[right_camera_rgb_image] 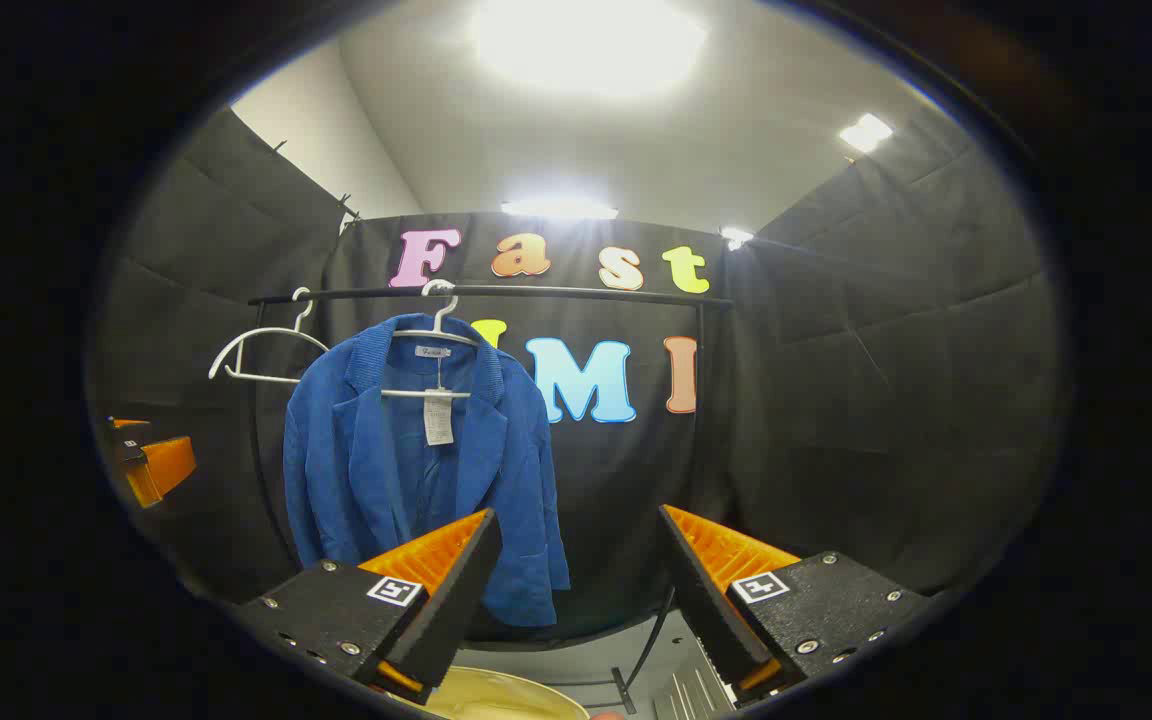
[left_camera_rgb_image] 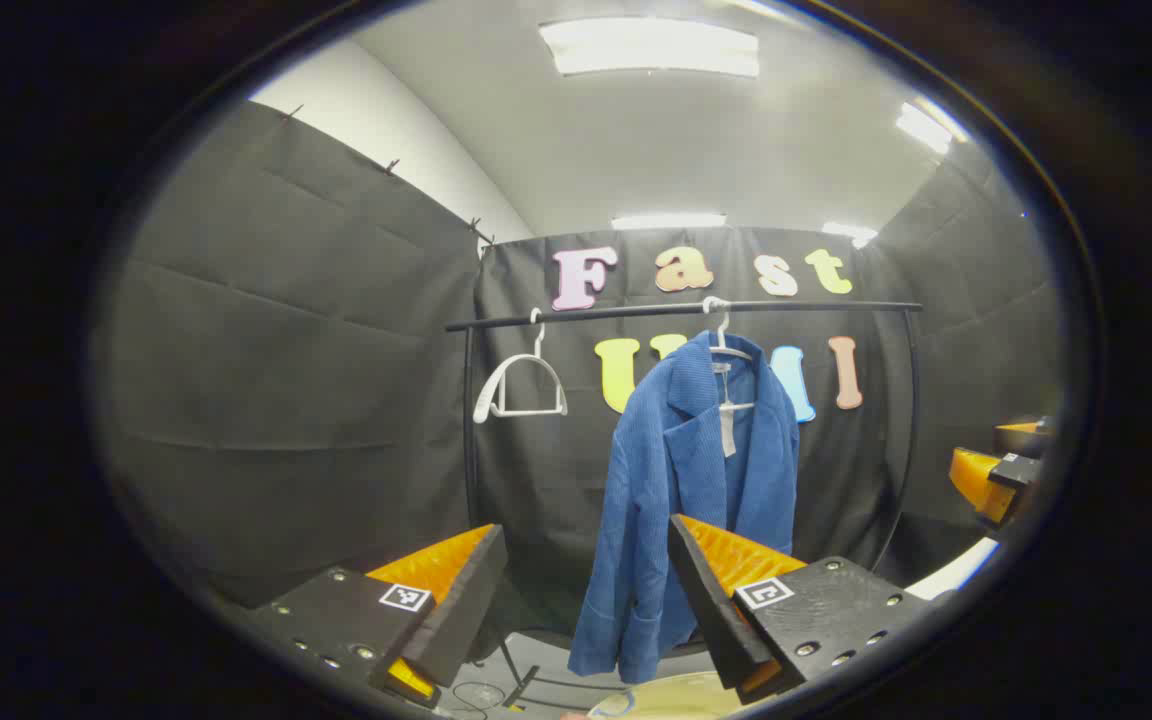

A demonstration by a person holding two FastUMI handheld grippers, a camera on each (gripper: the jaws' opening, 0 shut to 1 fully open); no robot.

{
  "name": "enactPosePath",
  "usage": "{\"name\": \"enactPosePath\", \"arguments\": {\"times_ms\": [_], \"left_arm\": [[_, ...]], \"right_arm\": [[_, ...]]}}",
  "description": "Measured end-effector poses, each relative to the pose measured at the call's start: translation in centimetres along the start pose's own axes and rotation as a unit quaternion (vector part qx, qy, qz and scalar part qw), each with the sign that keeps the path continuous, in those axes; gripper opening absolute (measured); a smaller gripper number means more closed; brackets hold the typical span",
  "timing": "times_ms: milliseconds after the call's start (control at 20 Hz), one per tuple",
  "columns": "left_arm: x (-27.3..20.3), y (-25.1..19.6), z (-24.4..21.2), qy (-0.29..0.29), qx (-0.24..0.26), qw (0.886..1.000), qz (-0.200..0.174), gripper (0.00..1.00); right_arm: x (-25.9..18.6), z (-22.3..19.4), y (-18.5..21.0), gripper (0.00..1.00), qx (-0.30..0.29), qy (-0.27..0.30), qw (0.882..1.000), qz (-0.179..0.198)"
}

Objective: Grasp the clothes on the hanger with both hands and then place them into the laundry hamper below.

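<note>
Both our grippers, left gripper (left_camera_rgb_image: 586,600) and right gripper (right_camera_rgb_image: 576,590), gape wide and empty; blue jacket (left_camera_rgb_image: 696,480) hangs lengthwise ahead, apart.

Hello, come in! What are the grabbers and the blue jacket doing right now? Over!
Left tool open, right tool open, both short of the blue jacket. Jacket on its hanger. Nothing between.

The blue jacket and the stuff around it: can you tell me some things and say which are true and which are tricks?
1. The blue corduroy jacket hangs on a white hanger. True.
2. A second white hanger on the black rail is bare. True.
3. The left gripper grips the jacket. False: it is open, touching nothing.
4. The right gripper is shut. False: it is open.
5. The jacket lies in the hamper. False: it hangs from the rail.
</note>
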State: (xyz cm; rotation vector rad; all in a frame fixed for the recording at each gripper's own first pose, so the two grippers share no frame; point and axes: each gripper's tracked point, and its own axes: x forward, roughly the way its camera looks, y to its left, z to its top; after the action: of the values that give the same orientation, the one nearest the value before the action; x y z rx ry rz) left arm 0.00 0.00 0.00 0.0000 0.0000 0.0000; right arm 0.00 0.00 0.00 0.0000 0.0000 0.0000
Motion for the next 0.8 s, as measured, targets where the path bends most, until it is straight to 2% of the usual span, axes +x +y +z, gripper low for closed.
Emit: {"name": "enactPosePath", "arguments": {"times_ms": [800], "left_arm": [[0.1,-2.6,0.1,0.001,-0.005,1.0,-0.017,1.0]], "right_arm": [[-0.3,-0.4,0.1,0.96,0.002,-0.001,1.0,0.001]]}}
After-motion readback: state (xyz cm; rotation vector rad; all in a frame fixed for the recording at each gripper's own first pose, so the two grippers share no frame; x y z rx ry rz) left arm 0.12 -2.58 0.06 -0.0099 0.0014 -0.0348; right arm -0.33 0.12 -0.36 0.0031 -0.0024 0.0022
